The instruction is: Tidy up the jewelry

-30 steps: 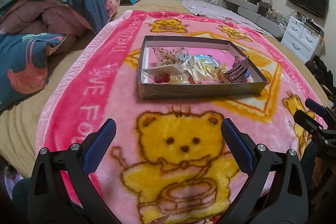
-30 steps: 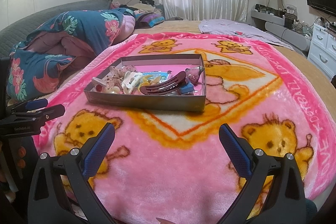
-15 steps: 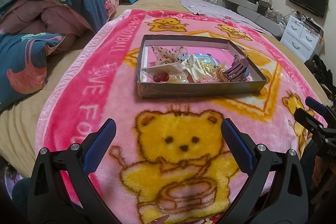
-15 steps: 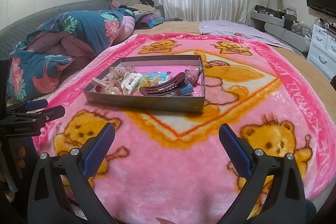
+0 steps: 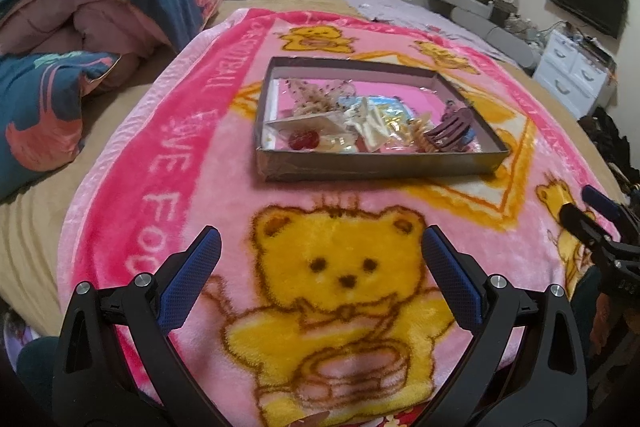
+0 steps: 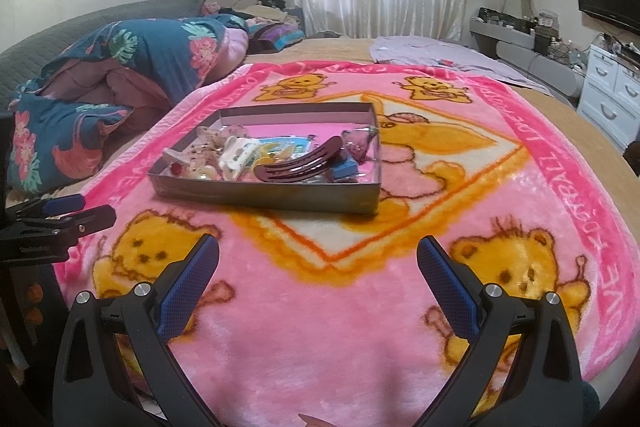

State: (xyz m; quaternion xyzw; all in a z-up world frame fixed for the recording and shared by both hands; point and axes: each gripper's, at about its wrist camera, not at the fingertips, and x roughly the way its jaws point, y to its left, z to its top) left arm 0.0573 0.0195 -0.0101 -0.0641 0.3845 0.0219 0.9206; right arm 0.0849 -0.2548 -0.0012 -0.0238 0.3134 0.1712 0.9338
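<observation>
Now: shallow grey tray (image 5: 380,167) heaped with mixed hair clips (image 6: 298,165); both tongs spread, empty.

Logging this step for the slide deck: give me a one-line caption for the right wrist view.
Open right gripper hovers over the pink bear blanket, short of the grey tray holding a maroon hair clip.

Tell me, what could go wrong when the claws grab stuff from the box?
The hair clips lie piled together, so lifting the big maroon clip might drag its neighbours out. The shallow tray sits on a soft blanket, so a push could tip or slide it. Both the left claw and the right claw are open and far off.
</observation>
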